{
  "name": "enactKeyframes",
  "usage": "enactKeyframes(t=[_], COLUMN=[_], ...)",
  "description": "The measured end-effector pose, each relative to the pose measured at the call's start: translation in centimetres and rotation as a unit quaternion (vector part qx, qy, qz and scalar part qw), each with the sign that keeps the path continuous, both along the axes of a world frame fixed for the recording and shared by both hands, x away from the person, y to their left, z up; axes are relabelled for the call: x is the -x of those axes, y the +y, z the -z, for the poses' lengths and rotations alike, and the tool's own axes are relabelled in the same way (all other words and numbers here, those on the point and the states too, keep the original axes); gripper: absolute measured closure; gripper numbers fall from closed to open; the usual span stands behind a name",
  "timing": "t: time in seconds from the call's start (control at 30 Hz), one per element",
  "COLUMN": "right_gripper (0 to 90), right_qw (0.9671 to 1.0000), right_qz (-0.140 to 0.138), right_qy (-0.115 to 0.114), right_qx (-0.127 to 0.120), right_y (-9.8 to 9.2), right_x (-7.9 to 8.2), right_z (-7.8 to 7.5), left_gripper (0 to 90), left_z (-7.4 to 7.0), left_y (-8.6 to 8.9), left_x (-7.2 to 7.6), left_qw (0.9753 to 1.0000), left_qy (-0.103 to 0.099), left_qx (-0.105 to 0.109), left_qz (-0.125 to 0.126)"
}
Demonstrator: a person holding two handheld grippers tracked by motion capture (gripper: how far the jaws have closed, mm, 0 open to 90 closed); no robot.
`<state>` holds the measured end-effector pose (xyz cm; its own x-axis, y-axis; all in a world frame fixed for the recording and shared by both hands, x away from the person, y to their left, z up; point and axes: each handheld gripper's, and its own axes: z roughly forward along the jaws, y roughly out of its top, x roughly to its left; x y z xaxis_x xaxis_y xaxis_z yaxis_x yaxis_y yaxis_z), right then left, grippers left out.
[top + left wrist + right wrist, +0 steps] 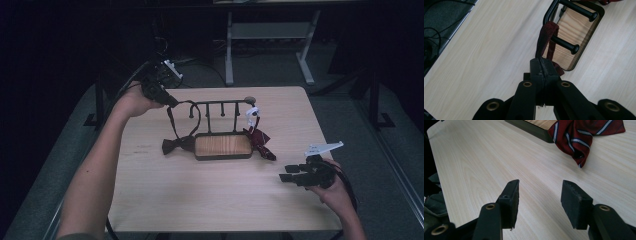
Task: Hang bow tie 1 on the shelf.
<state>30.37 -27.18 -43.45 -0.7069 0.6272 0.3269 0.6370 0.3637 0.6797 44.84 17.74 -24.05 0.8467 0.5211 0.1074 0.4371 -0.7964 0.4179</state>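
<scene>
From the high view I see my left gripper (167,98) raised near the table's far left edge, its jaws pinched together on the dark strap (181,117) of a brown bow tie (176,145). The strap runs from the jaws down and toward me in a long loop, so its long axis goes roughly far-to-near, ending at the bow, which lies flat on the light wooden table (200,195) just left of the rack's base and touching it. The left gripper view adds what the overhead picture cannot: the strap (546,40) looks dark red up close and is folded over between the closed jaws, rising past one of the black pegs (565,45) of the rack (584,32). That rack (222,135) stands mid-table, a black frame with a row of pegs above a wood-lined tray. A red striped tie (260,140) hangs from the rack's right end and spills onto the table beside the tray. My right gripper (290,173) rests low at the near right, jaws wide apart and holding nothing, well apart from the rack. Its own view shows the striped tie (584,137) crumpled ahead, with the tray's corner (531,128) just beyond. The rack's pegs stand between my left gripper and the striped tie.
</scene>
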Motion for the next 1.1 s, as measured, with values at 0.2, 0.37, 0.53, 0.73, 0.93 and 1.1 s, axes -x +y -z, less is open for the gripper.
enactKeyframes(t=[0.2, 0.37, 0.53, 0.73, 0.93, 1.1], right_gripper=[48.4, 48.1, 47.5, 46.7, 46.3, 45.9], right_qw=[1.0, 1.0, 1.0, 0.9999, 0.9999, 0.9999], right_qz=[0.001, 0.001, 0.004, 0.008, 0.007, 0.01], right_qy=[-0.003, -0.004, -0.001, 0.0, -0.003, -0.002], right_qx=[0.001, 0.001, 0.009, 0.009, 0.012, 0.014], right_y=[0.1, 0.1, 0.1, 0.0, 0.1, 0.0], right_x=[0.0, 0.1, 0.0, 0.1, 0.1, 0.1], right_z=[0.0, -0.1, 0.1, 0.0, 0.0, 0.0], left_gripper=[85.4, 80.8, 79.0, 77.6, 76.2, 74.5], left_z=[0.2, 0.3, 0.4, 0.7, 1.0, 1.4], left_y=[-0.2, 0.0, 0.4, 0.8, 1.0, 1.2], left_x=[0.0, 0.3, 0.7, 1.2, 2.2, 2.8], left_qw=[1.0, 0.9999, 0.9999, 0.9999, 0.9998, 0.9997], left_qy=[-0.001, -0.006, -0.008, -0.008, -0.009, -0.012], left_qx=[-0.004, -0.002, 0.0, 0.008, 0.02, 0.019], left_qz=[-0.004, -0.008, -0.009, -0.007, 0.001, 0.005])
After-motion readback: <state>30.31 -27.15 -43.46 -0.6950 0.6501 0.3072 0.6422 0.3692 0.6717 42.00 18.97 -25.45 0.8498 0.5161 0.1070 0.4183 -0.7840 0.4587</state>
